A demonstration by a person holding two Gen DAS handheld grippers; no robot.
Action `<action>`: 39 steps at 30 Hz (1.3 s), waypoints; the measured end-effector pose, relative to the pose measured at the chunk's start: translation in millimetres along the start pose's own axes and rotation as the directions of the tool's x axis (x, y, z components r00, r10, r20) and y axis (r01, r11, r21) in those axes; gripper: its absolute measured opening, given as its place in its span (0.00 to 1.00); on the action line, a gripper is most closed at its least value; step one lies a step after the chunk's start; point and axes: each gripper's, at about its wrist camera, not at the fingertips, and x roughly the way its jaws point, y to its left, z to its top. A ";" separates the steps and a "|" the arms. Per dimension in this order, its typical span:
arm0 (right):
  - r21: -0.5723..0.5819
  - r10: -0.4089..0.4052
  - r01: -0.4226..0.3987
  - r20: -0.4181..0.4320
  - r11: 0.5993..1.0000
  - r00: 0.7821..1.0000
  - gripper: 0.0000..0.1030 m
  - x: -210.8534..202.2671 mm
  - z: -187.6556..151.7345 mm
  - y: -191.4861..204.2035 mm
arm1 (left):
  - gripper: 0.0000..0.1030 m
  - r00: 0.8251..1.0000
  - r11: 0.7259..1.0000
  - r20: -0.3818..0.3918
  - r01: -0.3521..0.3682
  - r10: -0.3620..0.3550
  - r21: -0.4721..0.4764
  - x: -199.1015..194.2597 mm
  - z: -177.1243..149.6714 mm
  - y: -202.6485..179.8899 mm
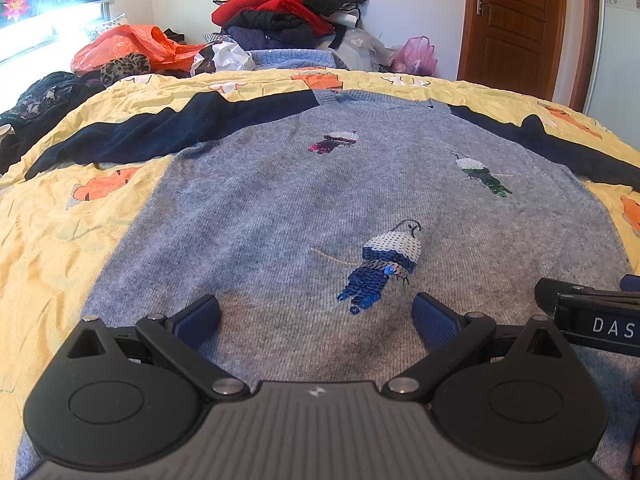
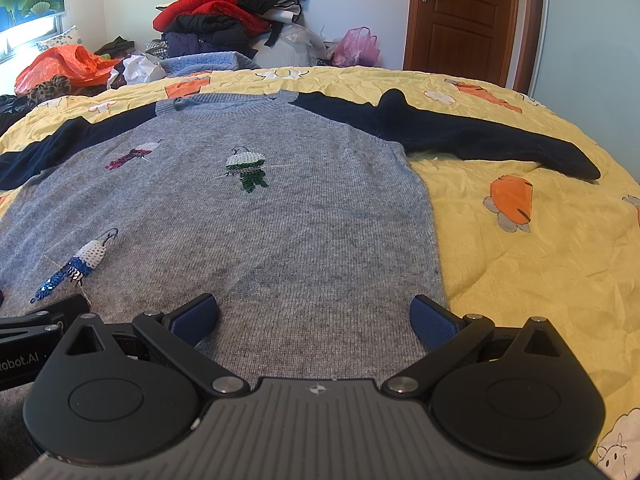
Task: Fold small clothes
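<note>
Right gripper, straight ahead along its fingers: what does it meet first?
Probably the grey sweater: the open right gripper sits low over its hem. Height above the knit is unclear; beyond lie the yellow bedspread and clothes pile.

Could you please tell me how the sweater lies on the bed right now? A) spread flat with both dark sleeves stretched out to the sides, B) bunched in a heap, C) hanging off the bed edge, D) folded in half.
A: the sweater lies flat, front up, on the bed, with one dark sleeve out to each side and no fold made yet.
</note>
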 end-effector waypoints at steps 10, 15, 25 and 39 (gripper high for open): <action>-0.011 0.074 -0.075 -0.021 0.997 0.997 1.00 -3.5 9.4 -14.9 | 1.00 1.000 1.000 0.001 0.002 -0.002 0.000 1.5 0.6 -0.8; 0.091 0.160 -0.169 0.094 0.981 0.983 1.00 -10.5 36.4 -63.7 | 1.00 1.000 1.000 0.002 0.003 -0.003 0.000 2.2 0.9 -1.1; 0.185 -0.081 0.055 0.135 0.981 0.988 1.00 35.6 89.7 -171.4 | 1.00 1.000 1.000 0.004 0.003 -0.003 0.001 3.0 1.8 -2.5; 0.416 -0.166 0.119 0.080 0.902 0.983 0.99 91.5 107.2 -287.7 | 1.00 1.000 1.000 0.004 0.003 -0.003 0.001 2.7 1.4 -2.1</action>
